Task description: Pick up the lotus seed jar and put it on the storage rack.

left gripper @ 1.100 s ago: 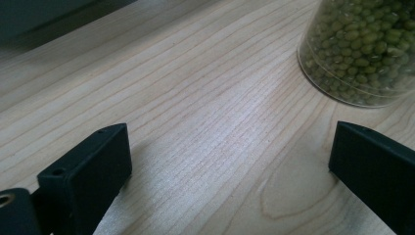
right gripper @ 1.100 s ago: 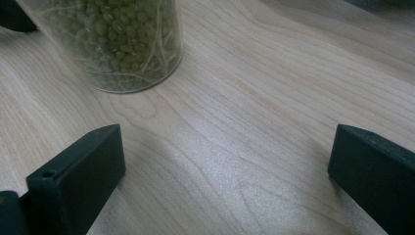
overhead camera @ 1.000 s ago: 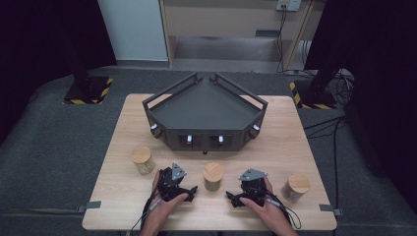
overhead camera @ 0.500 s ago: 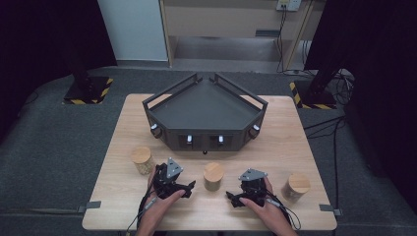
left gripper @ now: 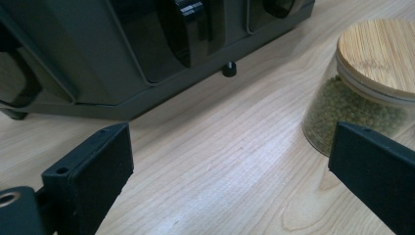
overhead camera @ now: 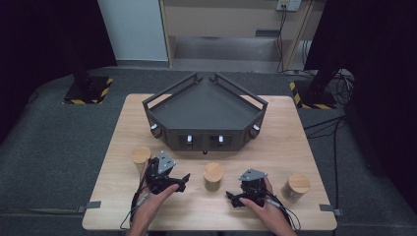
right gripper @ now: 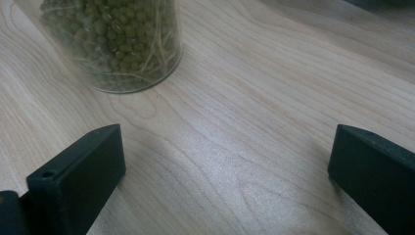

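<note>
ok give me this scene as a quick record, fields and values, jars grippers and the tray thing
table: light wood
tray: dark, angular, railed, at the far middle
jars: three, bamboo lids, upright
middle jar: green beans inside, between both grippers
left jar: beside the left hand-held gripper, contents unclear
right jar: near the table's right edge
left hand-held gripper: open, grips nothing, points toward the middle jar
right hand-held gripper: open, grips nothing, near the middle jar

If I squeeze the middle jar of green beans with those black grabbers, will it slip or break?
The middle jar looks like clear glass, so probably stiff, smooth and slippery. Beans fill it nearly to the bamboo lid, so likely heavy for its size. Its broad flat base should resist tipping.
</note>
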A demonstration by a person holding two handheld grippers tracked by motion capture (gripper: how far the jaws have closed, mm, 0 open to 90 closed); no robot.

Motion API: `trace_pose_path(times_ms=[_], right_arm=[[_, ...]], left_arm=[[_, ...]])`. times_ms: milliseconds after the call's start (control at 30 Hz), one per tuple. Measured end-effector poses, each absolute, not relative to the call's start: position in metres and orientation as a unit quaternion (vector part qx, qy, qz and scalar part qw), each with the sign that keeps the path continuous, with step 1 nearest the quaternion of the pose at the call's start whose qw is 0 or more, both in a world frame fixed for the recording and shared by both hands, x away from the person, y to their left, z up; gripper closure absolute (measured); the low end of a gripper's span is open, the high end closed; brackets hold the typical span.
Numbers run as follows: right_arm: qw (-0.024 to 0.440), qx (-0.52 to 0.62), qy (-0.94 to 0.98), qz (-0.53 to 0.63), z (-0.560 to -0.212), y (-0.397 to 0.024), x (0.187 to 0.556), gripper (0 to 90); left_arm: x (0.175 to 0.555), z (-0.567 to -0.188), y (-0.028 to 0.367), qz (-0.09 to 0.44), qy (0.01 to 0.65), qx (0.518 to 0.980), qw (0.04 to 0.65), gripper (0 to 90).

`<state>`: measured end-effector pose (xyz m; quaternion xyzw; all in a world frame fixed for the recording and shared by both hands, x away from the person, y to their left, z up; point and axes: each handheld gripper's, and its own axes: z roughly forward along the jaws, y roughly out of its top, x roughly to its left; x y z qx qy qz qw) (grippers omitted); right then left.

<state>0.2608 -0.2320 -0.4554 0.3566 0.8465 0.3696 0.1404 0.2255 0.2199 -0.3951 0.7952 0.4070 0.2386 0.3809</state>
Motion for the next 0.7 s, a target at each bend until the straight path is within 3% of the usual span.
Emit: trace_pose_path(times_ms=[700], right_arm=[[0.141, 0.358, 0.846, 0.369, -0.455, -0.232, 0.260, 0.5]], left_arm=[[0.222, -0.377, 0.247, 0.264, 0.413, 0.781, 0.388, 2.1]])
